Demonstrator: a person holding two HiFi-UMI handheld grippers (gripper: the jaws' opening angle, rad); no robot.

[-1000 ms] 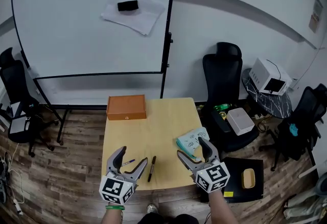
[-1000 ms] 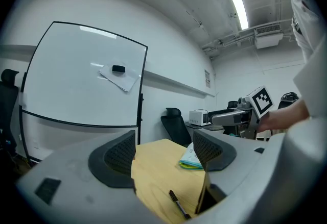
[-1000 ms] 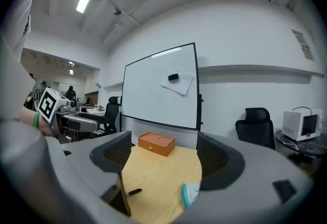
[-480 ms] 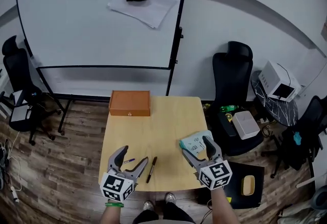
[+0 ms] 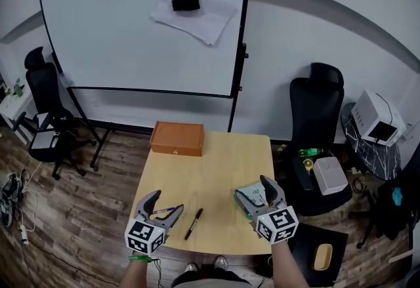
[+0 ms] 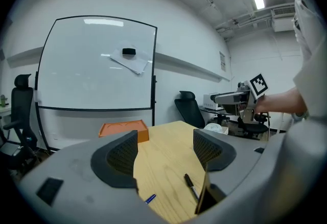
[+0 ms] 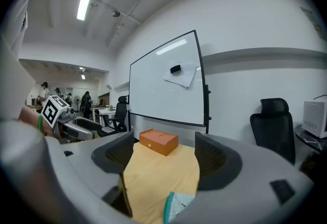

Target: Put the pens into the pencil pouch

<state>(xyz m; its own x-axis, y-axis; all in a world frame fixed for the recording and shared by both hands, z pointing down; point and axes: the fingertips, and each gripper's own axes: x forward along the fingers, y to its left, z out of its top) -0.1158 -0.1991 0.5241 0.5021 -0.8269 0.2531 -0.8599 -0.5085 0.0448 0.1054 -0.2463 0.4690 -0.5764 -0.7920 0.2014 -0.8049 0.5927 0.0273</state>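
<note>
left gripper (image 5: 167, 201): jaws apart, nothing between them; hovers over the near-left part of the table (image 5: 210, 168)
right gripper (image 5: 251, 188): jaws apart, empty; hovers at the near-right edge, right over the pencil pouch
pencil pouch (image 5: 252, 200): teal-and-white, lies flat on the near-right of the table, under the right gripper's jaws; cannot tell whether it is zipped or open
blue pen (image 5: 165, 210): lies on the table near-left, just below the left gripper's jaws, not gripped
black pen (image 5: 193, 224): lies on the table near-middle, just right of the left gripper, well apart from the pouch
orange box (image 5: 177, 139): far-left of the table, not in play
done: nothing that shows; both pens lie outside the pouch
left: likely everything, meaning pick up the blue pen, pick up the black pen, get the pouch open or held, drop both in
progress: looks like the very start, with each gripper poised over its item
</note>
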